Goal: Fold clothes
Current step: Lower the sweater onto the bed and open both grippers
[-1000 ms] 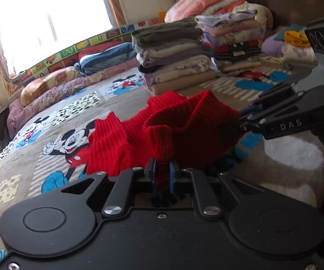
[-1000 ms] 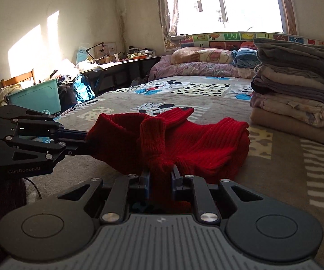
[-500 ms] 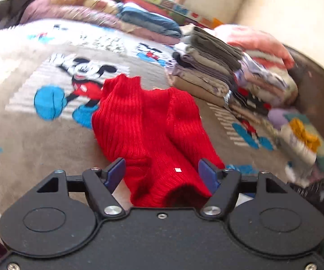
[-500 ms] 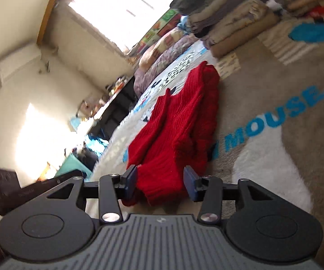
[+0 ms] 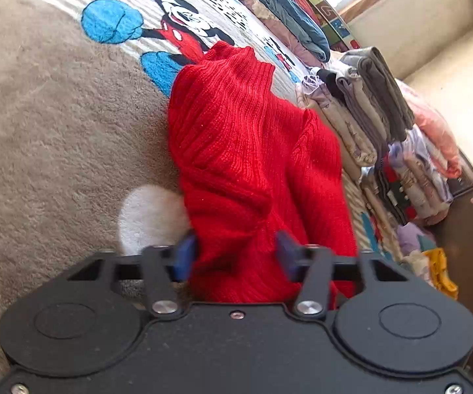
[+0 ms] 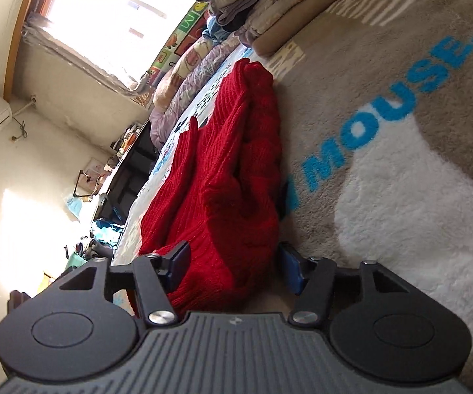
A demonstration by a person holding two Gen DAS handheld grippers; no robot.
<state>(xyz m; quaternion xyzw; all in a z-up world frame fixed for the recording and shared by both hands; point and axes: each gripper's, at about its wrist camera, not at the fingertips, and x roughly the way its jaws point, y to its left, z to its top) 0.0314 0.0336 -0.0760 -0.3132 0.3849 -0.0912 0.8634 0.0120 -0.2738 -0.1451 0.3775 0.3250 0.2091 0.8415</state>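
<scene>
A red knitted sweater (image 5: 253,164) lies bunched and partly folded on the grey cartoon-print blanket (image 5: 56,124). The near end of the sweater sits between the blue pads of my left gripper (image 5: 235,257), whose jaws are closing around the bulk without squeezing it. In the right wrist view the sweater (image 6: 223,170) runs away from me, and its near fold lies between the jaws of my right gripper (image 6: 233,267). These jaws are closing too. The left pad touches the knit, while the right pad (image 6: 290,267) stands just off it.
A tall stack of folded clothes (image 5: 367,108) stands behind the sweater, with a second pile (image 5: 417,177) to its right. Rolled quilts (image 6: 187,75) line the window side. A desk with clutter (image 6: 128,170) stands beyond the bed edge. White and blue lettering marks the blanket (image 6: 400,197).
Both grippers were shut on the sweater held up between them. They let it go, rolled and sank towards the bed; the sweater now lies on the blanket and both jaws narrow around its near end.
</scene>
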